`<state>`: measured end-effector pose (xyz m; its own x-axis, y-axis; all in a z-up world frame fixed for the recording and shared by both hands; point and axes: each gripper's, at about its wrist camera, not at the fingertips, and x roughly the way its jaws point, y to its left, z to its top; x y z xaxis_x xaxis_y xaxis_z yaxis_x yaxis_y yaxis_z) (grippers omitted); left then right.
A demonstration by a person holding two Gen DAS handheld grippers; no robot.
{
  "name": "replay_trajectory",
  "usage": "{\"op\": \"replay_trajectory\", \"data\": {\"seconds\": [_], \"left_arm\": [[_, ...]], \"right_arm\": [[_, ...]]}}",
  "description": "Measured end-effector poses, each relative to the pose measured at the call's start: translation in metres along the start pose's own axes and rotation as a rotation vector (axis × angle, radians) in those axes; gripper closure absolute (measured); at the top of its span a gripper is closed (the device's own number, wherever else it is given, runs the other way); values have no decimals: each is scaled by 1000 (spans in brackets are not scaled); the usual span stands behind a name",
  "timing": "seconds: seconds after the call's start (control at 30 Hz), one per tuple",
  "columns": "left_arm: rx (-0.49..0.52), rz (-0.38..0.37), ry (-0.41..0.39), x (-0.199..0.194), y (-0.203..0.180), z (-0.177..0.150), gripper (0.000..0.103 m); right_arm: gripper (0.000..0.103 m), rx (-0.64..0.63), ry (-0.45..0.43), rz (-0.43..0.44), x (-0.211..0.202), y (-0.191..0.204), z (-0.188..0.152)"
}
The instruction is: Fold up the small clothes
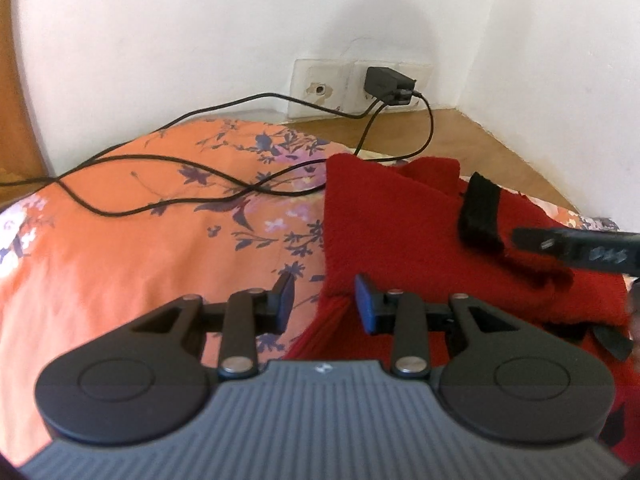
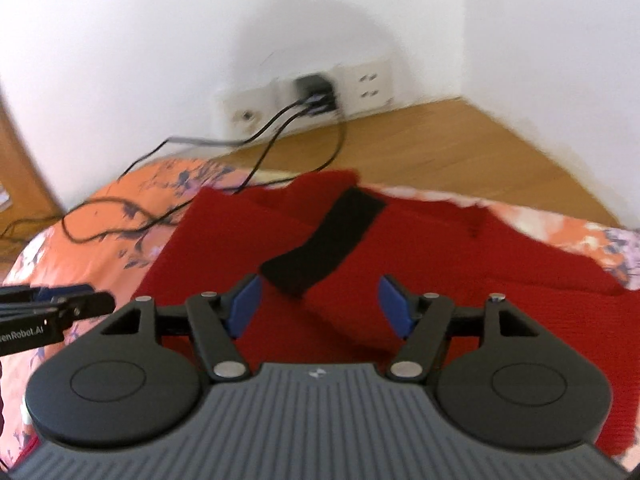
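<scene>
A red knitted garment (image 1: 400, 232) (image 2: 400, 256) with a black cuff band (image 1: 480, 216) (image 2: 324, 240) lies partly folded on an orange floral bedsheet (image 1: 140, 248) (image 2: 100, 232). My left gripper (image 1: 325, 300) is open and hovers at the garment's left edge, with nothing between its blue pads. The right gripper (image 2: 320, 304) is open above the middle of the garment, just short of the black band. A finger of the right gripper (image 1: 576, 246) enters the left wrist view from the right. The left gripper (image 2: 60, 304) shows at the left edge of the right wrist view.
Black cables (image 1: 180, 184) (image 2: 132, 216) run across the sheet to a charger (image 1: 388, 84) (image 2: 316, 90) plugged into a wall socket. A wooden ledge (image 2: 440, 148) lies behind the bed, against white walls that meet in a corner.
</scene>
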<state>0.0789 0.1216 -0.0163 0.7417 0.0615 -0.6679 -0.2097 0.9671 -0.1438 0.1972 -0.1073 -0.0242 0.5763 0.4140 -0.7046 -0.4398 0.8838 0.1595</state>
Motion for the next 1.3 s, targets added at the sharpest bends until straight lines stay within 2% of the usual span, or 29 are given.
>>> {"op": "replay_trajectory", "data": {"seconds": [0.13,0.3,0.37,0.43,0.47,0.53,0.73,0.87,0.97,1.07,1.23,1.3], "left_arm": [[13,-21,-3,1,-7,2,68],[28,-43,-3,3,-16,6,68],[41,-56,-4,6,-22,7,68],[52,-68,-2,9,-28,8,68],[57,-77,-3,12,-31,8,68],[70,-92,-3,18,-38,8,68],[90,-109,24,39,-51,8,68],[104,-108,33,48,-56,8,68],[107,-103,40,52,-56,8,68],[108,-98,48,55,-56,9,68],[114,-93,53,59,-55,7,68],[111,-89,55,60,-55,7,68]], "right_arm": [[31,-42,45,-34,27,16,-6],[33,-5,17,-48,33,11,-10],[48,45,7,-40,32,5,-8],[78,90,0,-49,29,-5,-7],[88,116,-2,-41,27,-10,-6],[94,193,-24,-23,16,-23,-6],[95,275,-178,-83,-48,-54,-12],[96,300,-230,-166,-77,-76,-26],[96,327,-222,-238,-85,-95,-44],[96,383,-180,-274,-83,-114,-65],[94,493,-111,-327,-71,-141,-106],[94,521,-128,-305,-74,-146,-120]]}}
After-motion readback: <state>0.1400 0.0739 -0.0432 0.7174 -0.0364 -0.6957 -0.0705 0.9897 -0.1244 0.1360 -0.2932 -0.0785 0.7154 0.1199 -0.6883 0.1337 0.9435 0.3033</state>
